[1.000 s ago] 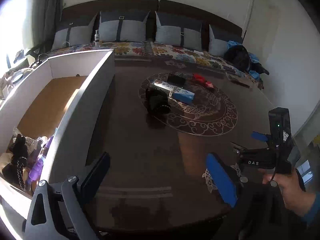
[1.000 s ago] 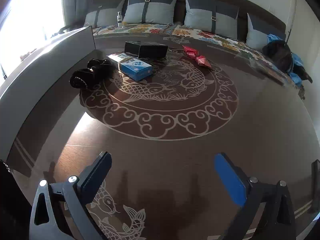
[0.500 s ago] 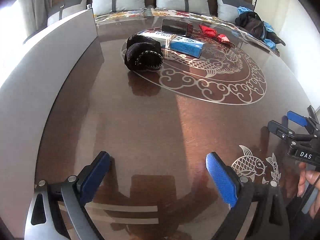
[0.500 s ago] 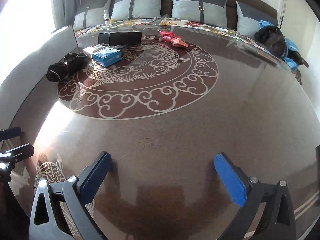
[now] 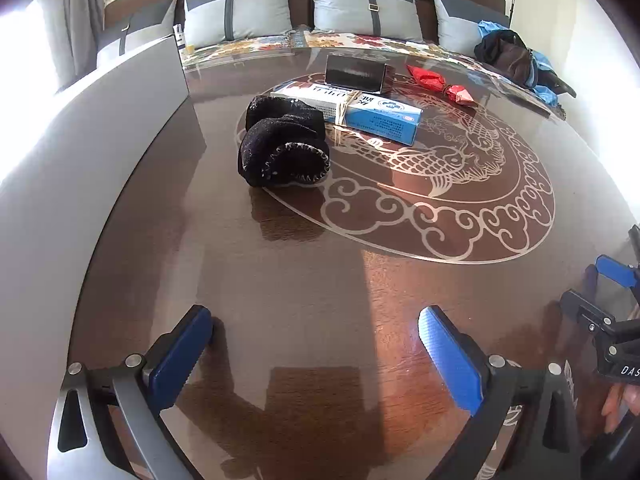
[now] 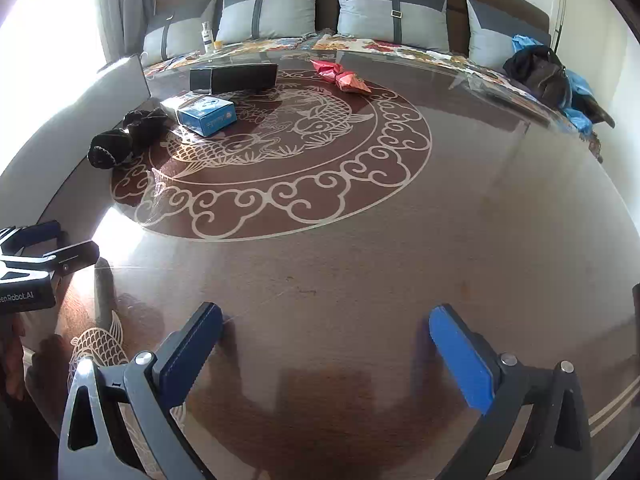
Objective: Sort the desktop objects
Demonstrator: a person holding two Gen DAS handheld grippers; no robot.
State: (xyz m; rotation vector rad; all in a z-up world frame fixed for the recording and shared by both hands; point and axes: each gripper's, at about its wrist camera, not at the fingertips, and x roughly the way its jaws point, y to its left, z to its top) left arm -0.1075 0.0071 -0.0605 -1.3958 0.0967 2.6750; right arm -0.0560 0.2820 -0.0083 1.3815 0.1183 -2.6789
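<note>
Nearest in the left wrist view: left gripper (image 5: 314, 344), its blue fingers (image 5: 182, 356) spread wide and opening, nothing btwn them, just bare glossy brown worktop (image 5: 304, 280) below. Right gripper (image 6: 326, 344) is likewise over bare worktop, fingers (image 6: 460, 360) wide apart, nothing held. Each gripper shows at the edge of the other's view, w/ part of a hand behind it.

Left of the left gripper, a grey-white box wall (image 5: 80, 152) runs along the worktop edge toward the back.

Mid-worktop, on the near-left rim of the pale koi-and-cloud inlay (image 5: 440, 168): black knitted slippers (image 5: 284, 146) w/ pale stitched edging, bundled together. Just behind & to the right, touching or nearly so, lies a blue-and-white carton (image 5: 372, 112) w/ straw-coloured twine around it. Behind that, a black rectangular box (image 5: 356, 74) lying on its long side. Right of the black box, apart from it, a red foil-wrapped item (image 5: 438, 82).

Far edge: a floral-covered bench seat (image 6: 360, 46) w/ grey cushions (image 6: 394, 14) against a dark backrest. A small white bottle (image 6: 207, 36) stands at its left end; dark bag w/ blue cloth (image 6: 544, 72) at the right end. Bright window & curtain (image 6: 124, 4) far left.
</note>
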